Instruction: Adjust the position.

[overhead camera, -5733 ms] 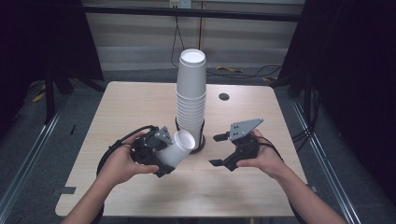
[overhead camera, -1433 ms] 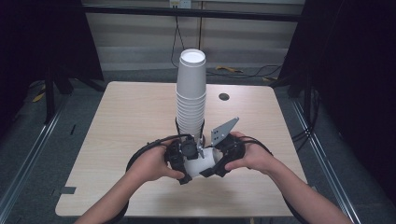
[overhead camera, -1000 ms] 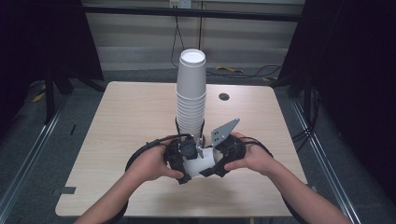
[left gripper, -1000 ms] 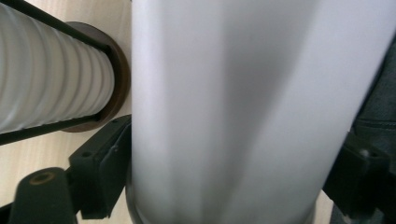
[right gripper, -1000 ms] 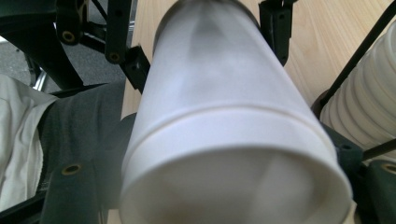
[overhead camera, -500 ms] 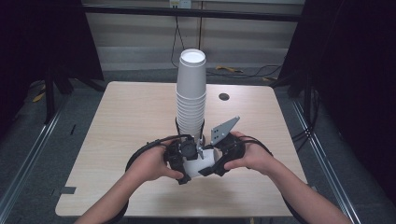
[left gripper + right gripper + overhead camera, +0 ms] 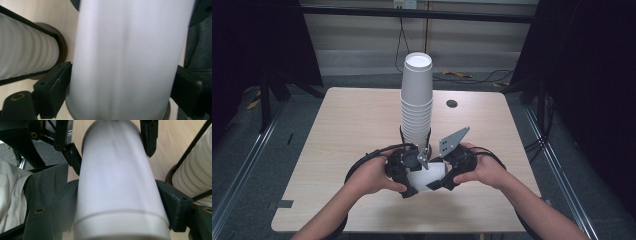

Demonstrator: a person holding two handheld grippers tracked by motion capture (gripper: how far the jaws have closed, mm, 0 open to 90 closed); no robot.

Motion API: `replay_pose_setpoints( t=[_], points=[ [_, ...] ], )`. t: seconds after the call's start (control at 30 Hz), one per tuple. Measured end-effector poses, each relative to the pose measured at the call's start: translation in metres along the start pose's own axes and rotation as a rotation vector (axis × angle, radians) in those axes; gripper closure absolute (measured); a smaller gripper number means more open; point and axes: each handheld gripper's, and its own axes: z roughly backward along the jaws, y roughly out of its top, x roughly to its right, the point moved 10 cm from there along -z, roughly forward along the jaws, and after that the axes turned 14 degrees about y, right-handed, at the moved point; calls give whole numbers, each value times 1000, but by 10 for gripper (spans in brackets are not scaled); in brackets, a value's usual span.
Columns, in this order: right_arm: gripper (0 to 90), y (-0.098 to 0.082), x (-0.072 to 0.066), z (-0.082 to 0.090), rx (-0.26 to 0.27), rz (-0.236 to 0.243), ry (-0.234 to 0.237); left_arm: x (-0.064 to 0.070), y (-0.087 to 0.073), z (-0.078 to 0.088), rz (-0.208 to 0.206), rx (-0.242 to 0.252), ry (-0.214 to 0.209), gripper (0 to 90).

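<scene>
While the tall stack of cups stands upright at the middle of the desk, a single white cup lies on its side just in front of the stack. The left tongs have just been opening, their jaws loose around one end of it. The right tongs clamp the other end.

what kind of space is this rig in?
Likely a lab recording station, not a home: bare wooden table, dark curtains at the sides, cables on the floor, one tall paper cup stack.
</scene>
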Motion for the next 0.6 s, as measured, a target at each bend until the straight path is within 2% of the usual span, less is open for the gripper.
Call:
replay_pose_setpoints(
  t=[0.07, 0.1, 0.13, 0.27, 0.33, 0.43, 0.5, 0.6],
  points=[
    [247, -1, 1, -1, 2, 2, 2, -2, 1, 1, -3, -1, 12, 103],
    [247, -1, 2, -1, 1, 4, 0, -1, 2, 2, 13, 9, 11, 102],
    [247, -2, 2, -1, 1, 3, -1, -2, 2, 3, 3, 7, 18, 98],
    [246, -4, 3, -3, -17, 5, -8, -7, 4, 8, 15, 38, 13, 99],
    [247, -8, 6, -3, -38, 5, -24, -9, 5, 12, 30, 53, 20, 105],
    [247, -11, 8, -3, -28, -8, -18, -13, 5, 18, 55, 78, 29, 105],
    [247, -12, 8, -2, -29, -4, -20, -15, 4, 20, 58, 82, 36, 107],
    [246, -14, 9, 0, -32, -7, -36, -18, -1, 24, 83, 76, 38, 117]
  ],
)
